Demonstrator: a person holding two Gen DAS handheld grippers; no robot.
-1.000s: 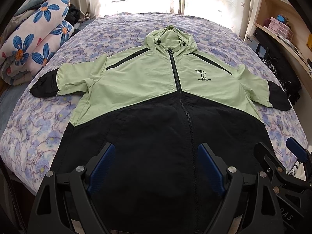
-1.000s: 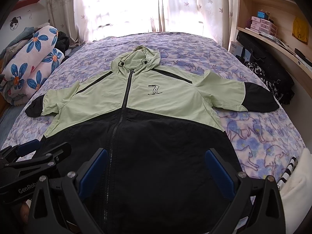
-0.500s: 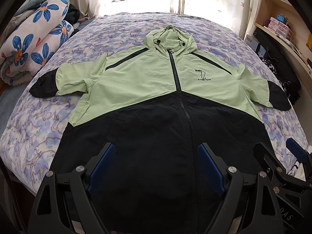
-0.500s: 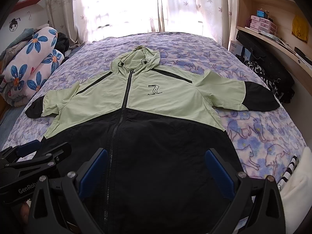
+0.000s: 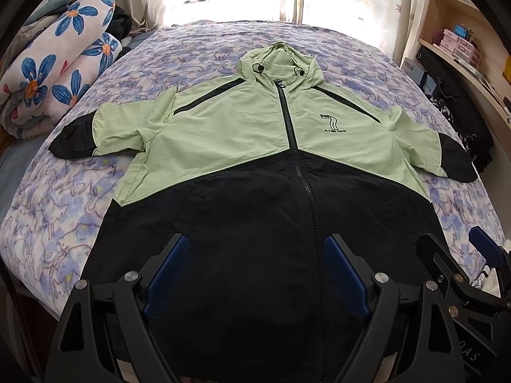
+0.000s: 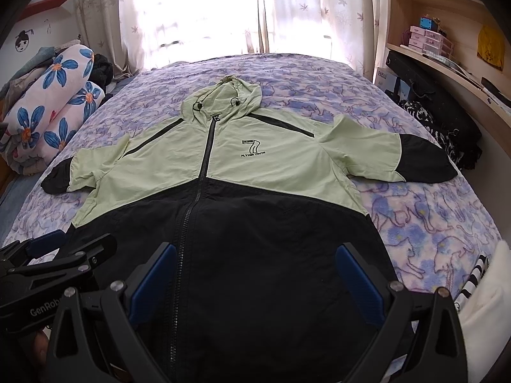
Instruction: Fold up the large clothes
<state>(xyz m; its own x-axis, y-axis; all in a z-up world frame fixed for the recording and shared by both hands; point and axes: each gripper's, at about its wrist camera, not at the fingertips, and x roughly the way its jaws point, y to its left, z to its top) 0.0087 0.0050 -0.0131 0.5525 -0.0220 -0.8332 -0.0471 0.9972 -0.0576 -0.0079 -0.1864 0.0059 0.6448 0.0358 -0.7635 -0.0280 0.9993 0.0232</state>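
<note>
I am looking down both cameras at the jacket (image 5: 255, 172), which is lying flat and zipped, front up, across the middle of the bed (image 5: 64, 217). Its hood (image 6: 223, 99) is pointing toward the far edge by the window, its black hem is reaching the near edge, and both sleeves are spreading out toward the side edges, cuffs black.

My left hand-held gripper (image 5: 255, 271) is hovering over the black lower half, jaws spread wide, blue pads (image 5: 166, 274) gripping nothing. My right hand-held gripper (image 6: 255, 281) is doing the same just beside it, jaws equally spread, over the hem right of the zip (image 6: 194, 198).

A flowered quilt (image 6: 51, 108) is sitting rolled at the left edge. Shelves (image 6: 447, 54) are running along the right wall.
</note>
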